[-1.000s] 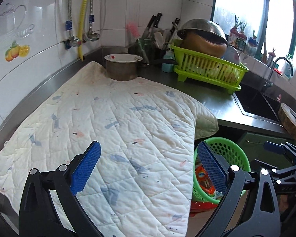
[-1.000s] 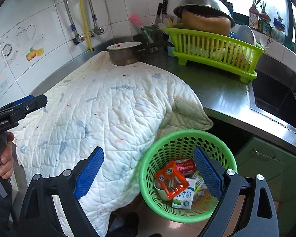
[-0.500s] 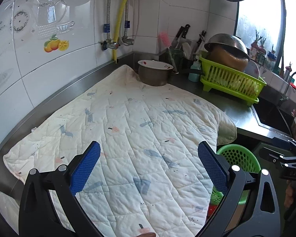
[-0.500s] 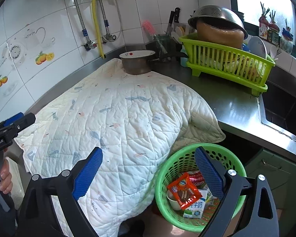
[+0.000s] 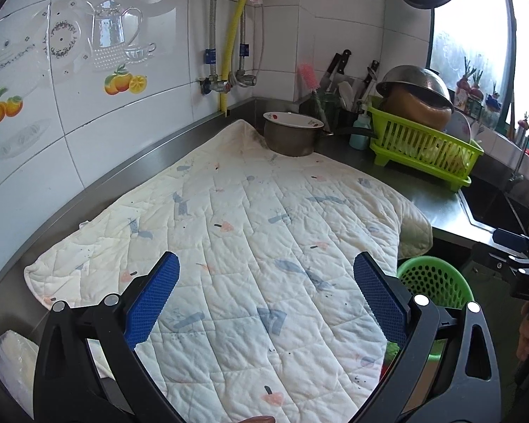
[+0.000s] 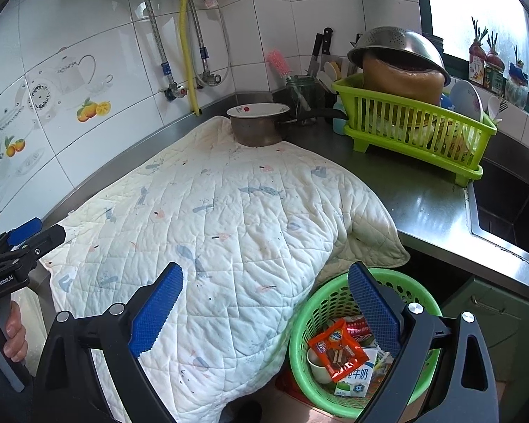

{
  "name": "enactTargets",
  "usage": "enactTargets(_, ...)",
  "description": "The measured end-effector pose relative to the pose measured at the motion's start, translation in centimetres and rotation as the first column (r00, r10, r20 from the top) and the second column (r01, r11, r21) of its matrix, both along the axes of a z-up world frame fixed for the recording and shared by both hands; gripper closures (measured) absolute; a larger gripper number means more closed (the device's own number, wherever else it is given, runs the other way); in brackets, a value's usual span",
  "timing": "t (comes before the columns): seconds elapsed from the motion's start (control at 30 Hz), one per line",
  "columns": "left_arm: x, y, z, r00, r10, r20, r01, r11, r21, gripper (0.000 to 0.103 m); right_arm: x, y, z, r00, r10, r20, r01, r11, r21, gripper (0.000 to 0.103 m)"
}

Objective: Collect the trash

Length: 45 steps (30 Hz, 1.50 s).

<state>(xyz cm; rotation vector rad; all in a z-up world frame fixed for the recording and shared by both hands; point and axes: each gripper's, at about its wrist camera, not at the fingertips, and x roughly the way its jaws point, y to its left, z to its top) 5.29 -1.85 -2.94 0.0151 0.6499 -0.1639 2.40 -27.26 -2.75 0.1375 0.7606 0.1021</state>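
1. Over the near part of the counter, left wrist view: left gripper (image 5: 264,303) is held above the quilted cloth (image 5: 264,232), fingers spread wide apart, nothing between the blue pads (image 5: 151,303).
2. Cloth covers most of the steel counter (image 5: 437,208); its near edge hangs over the front.
3. Far end of the cloth: metal saucepan (image 5: 292,137) standing on its far corner. Right of it, a lime dish rack (image 5: 423,151) with an upturned steel colander (image 5: 416,84) on top.
4. Near right, below counter level: green basket (image 5: 437,278), mostly hidden behind the cloth and the right-hand finger. Contents not visible from here.
5. Right edge of this view: right gripper (image 5: 522,257) seen side-on, lettering on its body only partly legible.
6. Right wrist view: right gripper (image 6: 264,310) is held above the overhanging cloth (image 6: 229,232) and the green basket (image 6: 321,310), fingers wide apart, empty.
7. Basket sits low at near right. Inside: an orange snack wrapper (image 6: 338,349), a red wrapper (image 6: 358,328), a white cup (image 6: 317,363), a milk carton (image 6: 356,377) with blue Chinese print, not fully readable.
8. Near left: left gripper (image 6: 21,243) seen side-on, body marked "GenRobot.AI"; the person's left hand (image 6: 12,335) wraps its grey handle.
9. Far right: sink (image 6: 508,208) set into the counter.
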Motion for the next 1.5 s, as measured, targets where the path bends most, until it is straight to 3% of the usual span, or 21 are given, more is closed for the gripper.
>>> enactTargets(0.63,-1.6,-1.1,2.4,0.994,0.028,0.101,-0.027,1.0,-0.012,0.005,-2.3,0.1,2.4,0.994,-0.051,0.092,0.053,0.998,-0.017,0.011)
enactTargets(1.0,-1.9,-2.0,3.1,0.992,0.012,0.127,-0.011,1.0,-0.008,0.005,-3.6,0.2,3.2,0.986,-0.088,0.141,0.098,0.993,-0.067,0.01)
enactTargets(1.5,-2.4,-2.7,3.5,0.989,-0.018,0.144,0.019,1.0,-0.007,0.005,-4.4,-0.2,3.9,0.981,-0.107,0.165,0.119,0.99,-0.069,0.01)
